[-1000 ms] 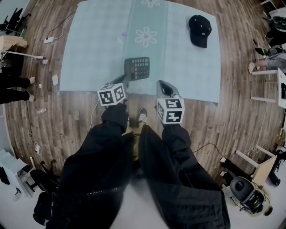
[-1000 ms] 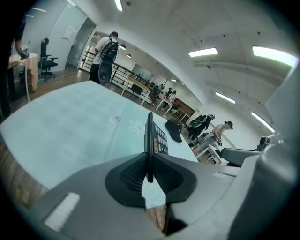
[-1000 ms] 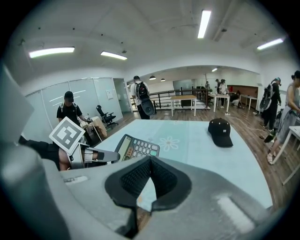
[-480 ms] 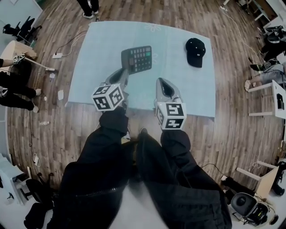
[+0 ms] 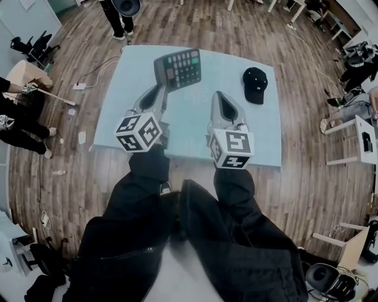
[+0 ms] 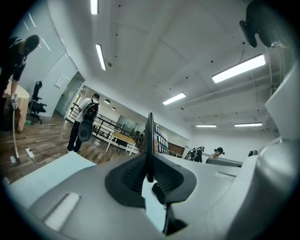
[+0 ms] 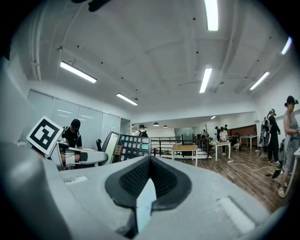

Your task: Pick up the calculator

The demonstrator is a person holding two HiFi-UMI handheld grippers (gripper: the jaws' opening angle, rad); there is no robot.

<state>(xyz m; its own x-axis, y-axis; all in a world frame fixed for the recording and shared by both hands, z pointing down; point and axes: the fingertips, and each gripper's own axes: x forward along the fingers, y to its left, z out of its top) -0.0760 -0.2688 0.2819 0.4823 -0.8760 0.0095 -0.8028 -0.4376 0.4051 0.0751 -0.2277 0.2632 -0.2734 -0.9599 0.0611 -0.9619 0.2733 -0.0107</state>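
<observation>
A dark calculator (image 5: 178, 68) with rows of keys hangs above the light blue cloth (image 5: 118, 106), pinched at its near edge. My left gripper (image 5: 163, 88) is shut on it. In the left gripper view the calculator (image 6: 150, 138) shows edge-on, standing upright between the pads. The right gripper view shows its keyed face (image 7: 132, 146) off to the left, beyond the left gripper (image 7: 77, 157). My right gripper (image 5: 220, 99) hovers beside the left one, apart from the calculator. Its jaws (image 7: 149, 161) are shut with nothing between them.
A black cap (image 5: 255, 84) lies on the cloth's far right part. A person (image 5: 118, 15) stands past the cloth's far edge, and others stand at the left. A cable and power strip (image 5: 80, 85) lie on the wood floor at the left. Chairs and small tables (image 5: 360, 138) line the right side.
Both grippers have risen side by side. The calculator has come up off the cloth in the left gripper, and the cloth and cap now look farther below.
</observation>
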